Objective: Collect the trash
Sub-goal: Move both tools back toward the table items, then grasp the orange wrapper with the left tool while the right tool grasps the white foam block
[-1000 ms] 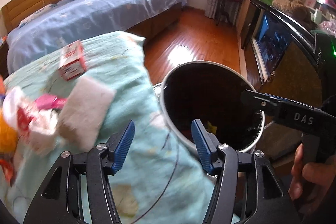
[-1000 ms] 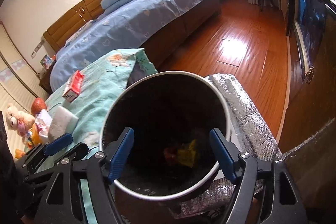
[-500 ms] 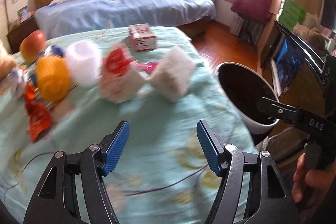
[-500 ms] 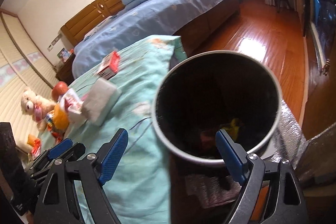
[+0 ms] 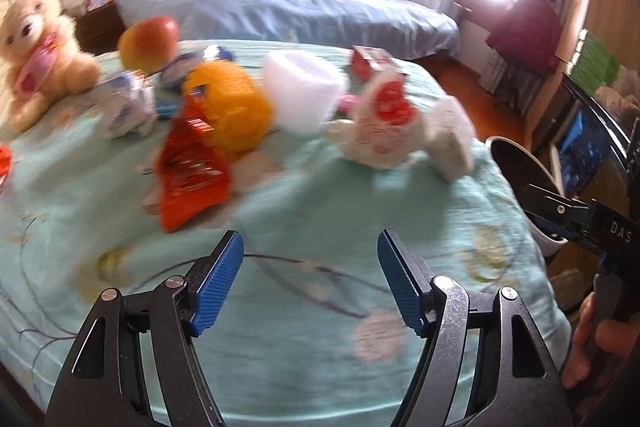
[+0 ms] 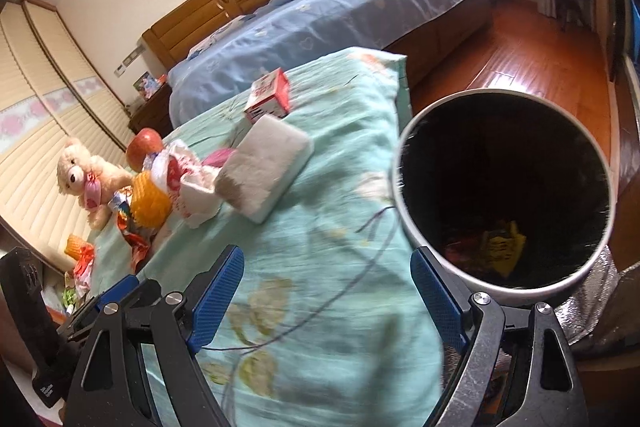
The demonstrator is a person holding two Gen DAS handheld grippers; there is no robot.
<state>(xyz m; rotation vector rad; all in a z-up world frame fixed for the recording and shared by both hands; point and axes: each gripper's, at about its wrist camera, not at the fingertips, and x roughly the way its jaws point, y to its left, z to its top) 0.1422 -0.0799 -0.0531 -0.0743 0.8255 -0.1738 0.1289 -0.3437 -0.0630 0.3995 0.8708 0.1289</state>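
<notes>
My left gripper (image 5: 310, 285) is open and empty above the teal floral cover (image 5: 304, 307). Ahead of it lie a red snack wrapper (image 5: 188, 167), a yellow mesh ball (image 5: 230, 107), a white cup (image 5: 302, 93), a crumpled red-and-white wrapper (image 5: 380, 123) and a grey-white sponge block (image 5: 452, 143). My right gripper (image 6: 328, 291) is open and empty over the cover's edge beside the white-rimmed black bin (image 6: 504, 195), which holds red and yellow trash (image 6: 500, 247). The bin's rim (image 5: 520, 163) shows at the left wrist view's right edge.
A teddy bear (image 5: 36, 47), an apple (image 5: 148, 39), a blue-white packet (image 5: 128, 105) and a red-white box (image 6: 270, 95) lie on the cover. A blue bed (image 5: 280, 11) stands behind. Wooden floor (image 6: 540, 63) and a silver mat (image 6: 592, 319) surround the bin.
My left gripper has swung left from the bin to over the cover, facing the trash pile. My right gripper has shifted left off the bin's mouth. Both stay open.
</notes>
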